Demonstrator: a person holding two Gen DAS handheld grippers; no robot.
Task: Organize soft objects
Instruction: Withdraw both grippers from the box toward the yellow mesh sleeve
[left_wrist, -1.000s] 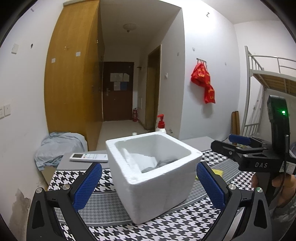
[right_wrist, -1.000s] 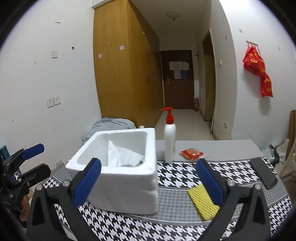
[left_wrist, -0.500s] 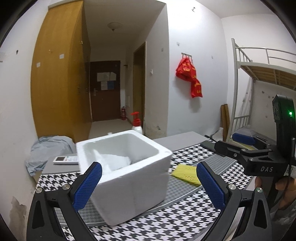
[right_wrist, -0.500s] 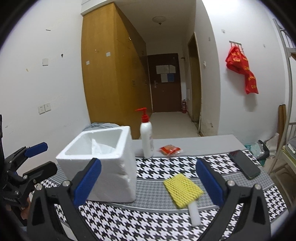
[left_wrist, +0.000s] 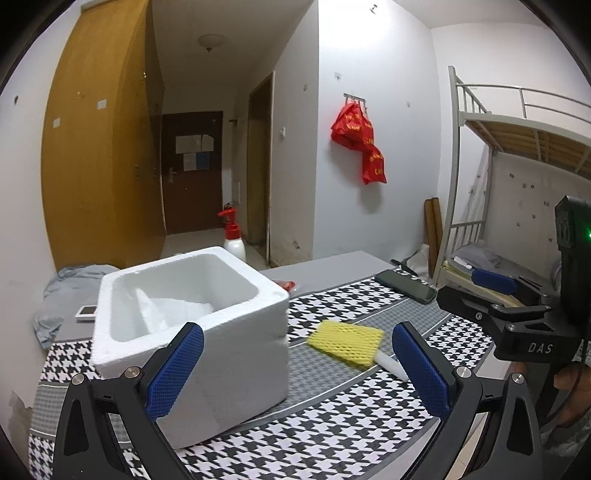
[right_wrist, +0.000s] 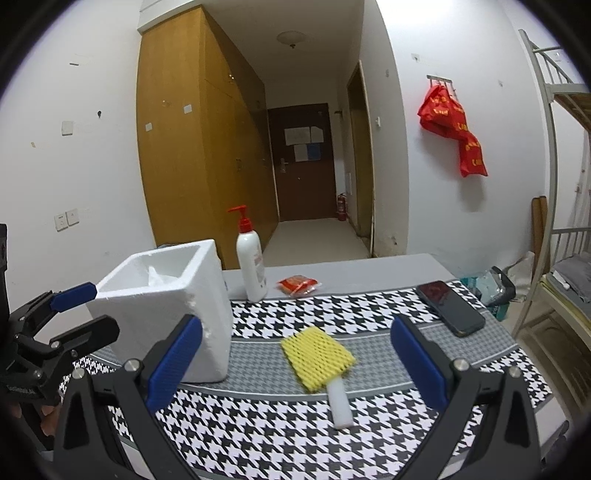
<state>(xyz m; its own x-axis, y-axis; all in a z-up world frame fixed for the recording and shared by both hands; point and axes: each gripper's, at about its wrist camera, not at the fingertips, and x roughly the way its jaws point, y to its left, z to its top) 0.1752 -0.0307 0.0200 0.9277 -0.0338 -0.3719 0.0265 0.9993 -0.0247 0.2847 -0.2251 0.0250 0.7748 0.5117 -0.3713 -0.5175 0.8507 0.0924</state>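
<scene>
- Nearest, the left gripper (left_wrist: 295, 365) hangs above the front edge of the desk (right_wrist: 388, 435) with its 2 blue pads (left_wrist: 175, 373) spread wide and nothing between them.
- Likewise, the right gripper (right_wrist: 295, 362) hangs over the front edge, its 2 blue pads (right_wrist: 415, 362) spread wide and holding nothing; a hand (left_wrist: 570, 384) grips its handle at the right margin of the left wrist view.
- Between the right gripper's pads in the right wrist view, the yellow foam net sleeve (right_wrist: 317, 356) lies flat on the grey band of the houndstooth cloth (right_wrist: 258, 428), at mid-desk; a white foam stick (right_wrist: 340, 402) pokes out of its near end.
- Left of the sleeve, apart from it, the white foam box (left_wrist: 192, 332) stands upright and open-topped toward the left edge of the desk; white crumpled material (left_wrist: 177, 310) lies inside.
- Beyond the cloth, on the bare grey strip along the far edge, a white pump bottle (right_wrist: 251, 262) with a red head stands upright just beside the box's far right corner.
- Right of the bottle, a small red packet (right_wrist: 297, 286) lies flat on the same strip.
- Toward the far right corner, a dark phone (right_wrist: 450, 308) lies face up on the cloth.
- Farther left, behind the box, a white remote (left_wrist: 86, 312) lies near the far left corner.
- Farthest, a red bag (right_wrist: 454, 129) hangs from a wall hook.
</scene>
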